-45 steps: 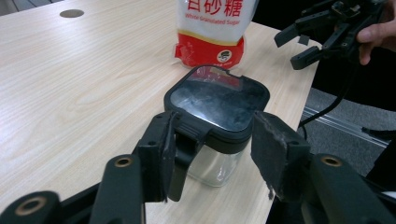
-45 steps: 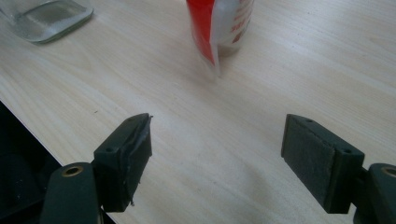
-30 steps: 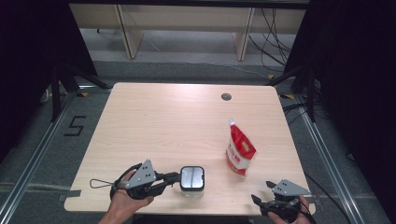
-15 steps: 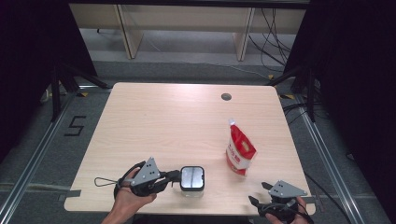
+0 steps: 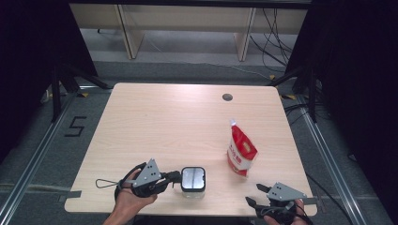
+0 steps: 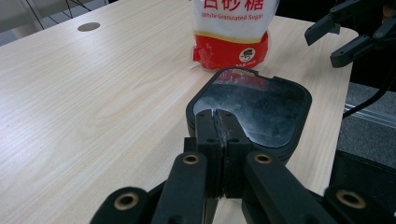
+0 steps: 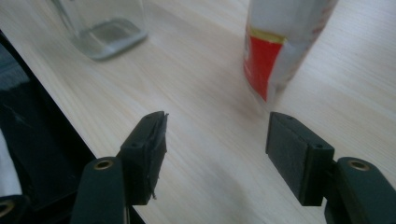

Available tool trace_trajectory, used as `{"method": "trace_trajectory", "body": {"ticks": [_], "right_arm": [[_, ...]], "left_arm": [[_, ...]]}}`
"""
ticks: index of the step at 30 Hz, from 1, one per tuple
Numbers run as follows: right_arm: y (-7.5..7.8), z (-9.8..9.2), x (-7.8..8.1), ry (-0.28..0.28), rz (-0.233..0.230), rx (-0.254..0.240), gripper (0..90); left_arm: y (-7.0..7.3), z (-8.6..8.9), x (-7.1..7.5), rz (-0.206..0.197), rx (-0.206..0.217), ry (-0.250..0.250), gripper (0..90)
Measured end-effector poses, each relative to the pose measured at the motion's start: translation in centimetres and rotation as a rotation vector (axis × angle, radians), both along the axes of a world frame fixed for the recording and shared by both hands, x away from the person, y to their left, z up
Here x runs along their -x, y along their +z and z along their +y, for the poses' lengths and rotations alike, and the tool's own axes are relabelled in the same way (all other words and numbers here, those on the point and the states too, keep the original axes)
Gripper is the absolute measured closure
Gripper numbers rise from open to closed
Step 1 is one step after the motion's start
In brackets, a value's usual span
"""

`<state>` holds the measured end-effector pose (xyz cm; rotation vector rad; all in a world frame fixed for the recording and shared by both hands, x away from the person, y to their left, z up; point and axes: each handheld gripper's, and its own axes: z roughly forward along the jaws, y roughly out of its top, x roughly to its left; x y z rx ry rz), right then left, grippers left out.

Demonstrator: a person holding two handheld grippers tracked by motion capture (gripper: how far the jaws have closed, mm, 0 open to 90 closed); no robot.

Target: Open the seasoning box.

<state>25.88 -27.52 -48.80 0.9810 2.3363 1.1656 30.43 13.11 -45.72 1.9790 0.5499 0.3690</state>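
Note:
A clear square jar with a dark-rimmed lid (image 5: 193, 178) stands near the table's front edge. My left gripper (image 5: 177, 176) lies level beside it on its left, jaws pressed together. In the left gripper view the gripper's tips (image 6: 217, 116) rest on the near rim of the lid (image 6: 266, 107); I cannot tell if anything thin is pinched. A red and white bag of sugar (image 5: 241, 152) stands upright to the right. My right gripper (image 5: 256, 194) hovers at the front right corner. Its jaws (image 7: 217, 140) have just been closing, with nothing between them, and face the bag (image 7: 275, 51) and the jar (image 7: 107, 28).
The wooden table (image 5: 164, 122) has a round cable hole (image 5: 227, 97) at the back right. The front edge runs just below both hands. Shelving and cables lie beyond the table's far side.
My left hand has edged slightly right, toward the jar. The right gripper has stayed at the front right corner.

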Motion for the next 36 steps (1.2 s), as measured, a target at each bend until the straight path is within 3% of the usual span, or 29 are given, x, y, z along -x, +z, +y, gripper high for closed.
{"method": "trace_trajectory", "body": {"ticks": [3,7,10,17,25,34,36], "right_arm": [[0.2,0.3,0.1,0.02,-0.032,-0.023,44.7],[0.3,1.2,0.3,0.063,-0.037,-0.064,49.9],[0.3,2.1,0.5,0.094,-0.048,-0.039,53.4],[0.9,4.2,0.6,0.149,-0.108,-0.071,64.6],[1.2,6.4,0.4,0.202,-0.159,-0.051,75.7],[1.4,7.9,-0.1,0.25,-0.178,-0.034,86.5],[1.4,8.2,-0.2,0.256,-0.173,-0.038,87.0]], "left_arm": [[-0.1,0.1,-0.1,0.002,0.006,0.013,87.7],[0.0,0.1,-0.1,0.007,0.005,0.007,87.8],[-0.1,0.2,-0.1,0.018,0.013,0.014,87.8],[-0.2,0.3,-0.1,0.014,0.019,0.004,87.9],[-0.2,0.3,-0.2,0.007,0.021,-0.001,88.1],[-0.3,0.3,-0.1,0.009,0.037,0.002,88.3],[-0.3,0.4,-0.2,0.006,0.022,-0.005,88.3]]}}
